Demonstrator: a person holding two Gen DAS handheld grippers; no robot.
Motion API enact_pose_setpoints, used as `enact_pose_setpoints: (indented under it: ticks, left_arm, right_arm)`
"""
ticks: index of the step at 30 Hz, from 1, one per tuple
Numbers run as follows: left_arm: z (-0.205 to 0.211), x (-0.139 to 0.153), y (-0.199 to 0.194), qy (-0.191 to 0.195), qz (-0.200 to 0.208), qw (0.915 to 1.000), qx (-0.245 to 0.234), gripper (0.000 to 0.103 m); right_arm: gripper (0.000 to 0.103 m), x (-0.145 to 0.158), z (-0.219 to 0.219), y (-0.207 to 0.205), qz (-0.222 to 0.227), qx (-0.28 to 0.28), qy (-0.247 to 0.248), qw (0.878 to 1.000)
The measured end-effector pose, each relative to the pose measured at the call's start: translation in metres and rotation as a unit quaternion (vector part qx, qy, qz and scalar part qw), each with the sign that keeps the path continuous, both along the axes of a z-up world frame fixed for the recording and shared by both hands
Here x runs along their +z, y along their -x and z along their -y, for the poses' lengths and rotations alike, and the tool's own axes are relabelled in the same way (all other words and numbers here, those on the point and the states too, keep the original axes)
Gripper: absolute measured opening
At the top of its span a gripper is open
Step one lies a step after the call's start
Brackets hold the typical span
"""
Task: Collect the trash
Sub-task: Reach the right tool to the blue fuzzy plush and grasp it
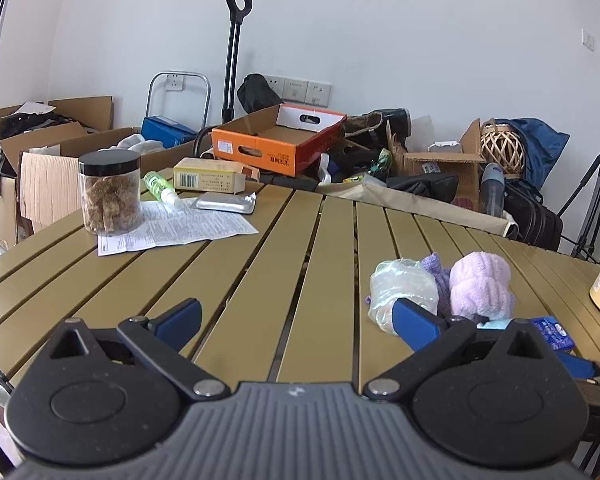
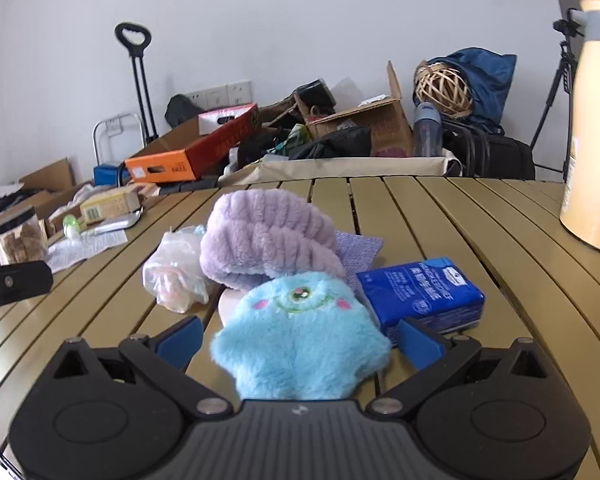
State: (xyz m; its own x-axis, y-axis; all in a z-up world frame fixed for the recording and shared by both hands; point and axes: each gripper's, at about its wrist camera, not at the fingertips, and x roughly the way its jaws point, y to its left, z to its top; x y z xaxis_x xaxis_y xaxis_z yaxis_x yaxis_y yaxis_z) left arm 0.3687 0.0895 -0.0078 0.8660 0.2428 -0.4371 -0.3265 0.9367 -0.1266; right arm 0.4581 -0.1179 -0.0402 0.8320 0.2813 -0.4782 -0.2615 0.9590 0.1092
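With both jaws wide and empty, the left gripper should straddle the crumpled plastic bag, sparing the purple headband.

I see soft, even daylight and faint shadows; fisheye bending curves the table slats, with dark vignetted corners.
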Motion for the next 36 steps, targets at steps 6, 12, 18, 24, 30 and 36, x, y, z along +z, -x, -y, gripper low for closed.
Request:
enact_pose_setpoints:
  ticks: [6,12,18,24,30,36]
  left_arm:
    - [0.005,-0.001,-0.001,-0.004,0.001,1.0,-0.006,0.103]
    - [0.006,-0.001,-0.002,-0.003,-0.001,1.0,-0.007,0.103]
    - [0.003,-0.001,-0.002,0.001,-0.002,1.0,-0.003,0.103]
    - [0.002,-0.001,-0.004,0.007,-0.003,1.0,-0.006,0.103]
    - [0.004,0.003,-0.009,0.018,0.001,0.9998,-0.009,0.103]
    - [0.013,0.007,-0.019,0.014,0.001,0.9997,-0.018,0.103]
  right_arm:
    - [0.103,-0.002,-0.008,-0.004,-0.018,0.01,0.024,1.0]
    - [0.089,-0.004,-0.01,-0.004,-0.019,0.018,0.034,0.999]
    - [0.083,-0.002,-0.006,-0.001,-0.01,0.018,0.024,1.0]
    - [0.082,0.004,0.003,0.007,0.004,0.019,0.003,1.0]
    - [0.081,0.016,0.013,0.022,0.031,0.012,0.0,0.999]
    - [0.081,0.03,0.037,0.033,0.058,-0.014,-0.007,0.998]
